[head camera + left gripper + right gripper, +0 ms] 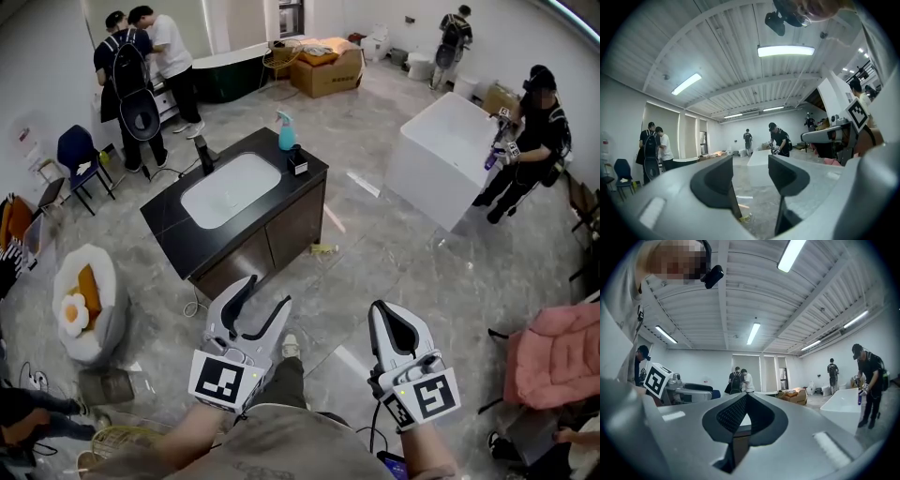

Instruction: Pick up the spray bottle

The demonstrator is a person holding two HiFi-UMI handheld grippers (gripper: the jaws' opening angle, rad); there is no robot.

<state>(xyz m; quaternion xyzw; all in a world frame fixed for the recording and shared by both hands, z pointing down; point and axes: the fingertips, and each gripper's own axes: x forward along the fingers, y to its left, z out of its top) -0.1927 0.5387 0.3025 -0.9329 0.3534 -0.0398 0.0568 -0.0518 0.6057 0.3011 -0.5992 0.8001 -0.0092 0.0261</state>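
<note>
- Upper centre of the head view: the spray bottle [286,131], light blue with a paler trigger head, stands upright near the far edge of the black-topped bench [178,230].
- It is just past the white basin [228,187]. A small dark container [298,161] stands just beside it on the near side. A black tap [204,155] is at the basin's left.
- Lower centre of that frame: the left hand-held gripper [266,292] has its jaws spread wide and holds nothing. In the left gripper view only floor and the far room show through the gap.
- Lower right of centre: the right hand-held gripper [392,323] has its jaws pressed tip to tip and holds nothing. The right gripper view shows the same.
- Both grippers sit low in the frame, close to the person's body and well apart from the bench, with bare floor between. The bottle appears in neither gripper view.
- Judgement: this is the approach step. The reach has not begun and the bottle is untouched.
- Next move, as I read it: close the gap to the bench first. Then bring one gripper level with the bottle's body.
- The left one is the likelier choice, since it is already spread. The right would have to spread its jaws first.
- Set one jaw on each side of the body, below the trigger head, before closing.
- Watch the dark container. It stands close enough that a low approach from the near side could knock it.
</note>
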